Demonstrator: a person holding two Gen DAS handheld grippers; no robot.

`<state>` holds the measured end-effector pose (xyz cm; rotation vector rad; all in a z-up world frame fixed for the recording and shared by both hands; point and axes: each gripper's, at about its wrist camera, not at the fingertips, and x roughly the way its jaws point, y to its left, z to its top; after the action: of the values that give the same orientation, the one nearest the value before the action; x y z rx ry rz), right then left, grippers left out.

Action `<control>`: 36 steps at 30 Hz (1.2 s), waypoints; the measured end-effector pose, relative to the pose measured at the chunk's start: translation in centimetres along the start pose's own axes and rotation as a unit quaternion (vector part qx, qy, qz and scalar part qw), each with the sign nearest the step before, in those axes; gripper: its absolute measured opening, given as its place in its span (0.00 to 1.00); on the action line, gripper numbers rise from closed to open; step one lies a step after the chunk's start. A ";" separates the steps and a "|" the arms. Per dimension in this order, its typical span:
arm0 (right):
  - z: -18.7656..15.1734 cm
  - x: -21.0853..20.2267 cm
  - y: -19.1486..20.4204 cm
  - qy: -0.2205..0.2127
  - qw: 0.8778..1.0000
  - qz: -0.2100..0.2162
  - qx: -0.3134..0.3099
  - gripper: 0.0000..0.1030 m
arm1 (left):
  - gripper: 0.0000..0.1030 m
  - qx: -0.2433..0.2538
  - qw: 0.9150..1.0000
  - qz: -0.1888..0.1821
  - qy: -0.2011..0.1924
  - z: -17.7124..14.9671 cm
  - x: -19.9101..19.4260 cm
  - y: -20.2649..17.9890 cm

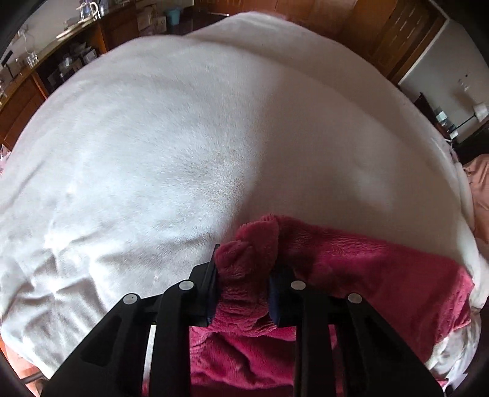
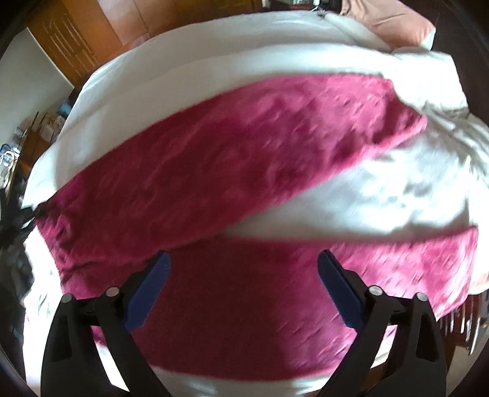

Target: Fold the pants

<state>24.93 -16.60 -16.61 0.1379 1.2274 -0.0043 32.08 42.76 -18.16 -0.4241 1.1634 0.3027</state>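
The pants [image 2: 232,158] are fuzzy magenta fleece, spread on a white bed cover [image 2: 382,189]. One leg runs diagonally from lower left to upper right; the other leg [image 2: 412,262] runs off to the right. My right gripper [image 2: 244,262] is open and empty, hovering over the waist and crotch area. My left gripper [image 1: 244,268] is shut on a bunched corner of the pants [image 1: 247,253], with the rest of the fabric [image 1: 382,274] trailing to the right and below it.
The white bed cover [image 1: 183,137] fills most of the left wrist view. A wooden sideboard with glassware [image 1: 45,61] stands at the far left. Wooden doors [image 2: 76,39] and a pink pillow [image 2: 391,18] lie beyond the bed.
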 end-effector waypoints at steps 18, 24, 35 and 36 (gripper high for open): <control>22.5 8.1 -24.1 -0.013 0.986 -0.038 0.164 0.88 | 0.24 -0.029 0.997 0.068 -0.022 -5.5 -5.9 -4.0; 29.2 12.5 -27.5 0.003 0.978 -0.036 0.203 0.82 | 0.24 -0.036 0.995 0.085 -0.023 -5.4 -5.9 -4.0; 32.6 19.5 -31.1 0.075 0.956 -0.075 0.274 0.55 | 0.24 -0.047 0.994 0.098 -0.024 -5.7 -6.6 -4.6; 32.7 19.6 -31.1 0.077 0.957 -0.082 0.268 0.52 | 0.24 -0.047 0.994 0.099 -0.023 -5.7 -6.5 -4.6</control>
<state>59.78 -49.57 -27.40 0.5156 1.3672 -0.4824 27.05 35.97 -13.26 -0.3829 1.1500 0.5386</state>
